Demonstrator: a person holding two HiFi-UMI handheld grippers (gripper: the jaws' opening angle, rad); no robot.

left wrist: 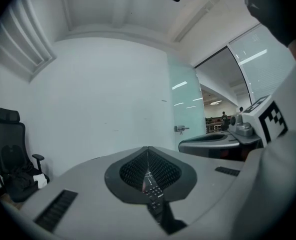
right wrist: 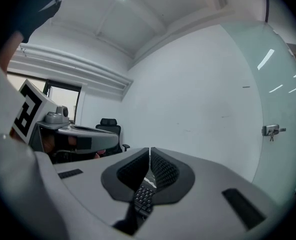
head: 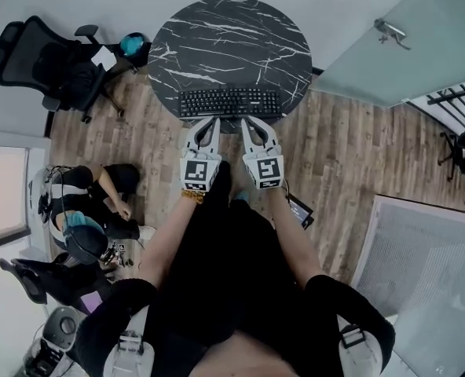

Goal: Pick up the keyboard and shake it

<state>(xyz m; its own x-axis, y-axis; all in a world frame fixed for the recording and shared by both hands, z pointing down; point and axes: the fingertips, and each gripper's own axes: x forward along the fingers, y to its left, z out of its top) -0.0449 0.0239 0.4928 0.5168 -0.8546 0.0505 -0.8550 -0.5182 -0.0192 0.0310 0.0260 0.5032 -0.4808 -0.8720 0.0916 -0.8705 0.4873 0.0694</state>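
keyboard (head: 229, 102): upper centre, on the counter (head: 217, 38)
left hand-held gripper (head: 214, 122): my jaws closed — empty
right hand-held gripper (head: 247, 121): jaws closed — empty

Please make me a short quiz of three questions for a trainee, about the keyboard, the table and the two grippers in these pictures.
1. True or false: the keyboard lies on the round marble table.
2. How do the jaws of the left gripper and the right gripper stand? A: both wide open. B: both shut. C: one open, one shut.
3. Fill in: in the head view, the black office chair stands to the ____ of the table.

Key: 1 true; 2 B; 3 left.
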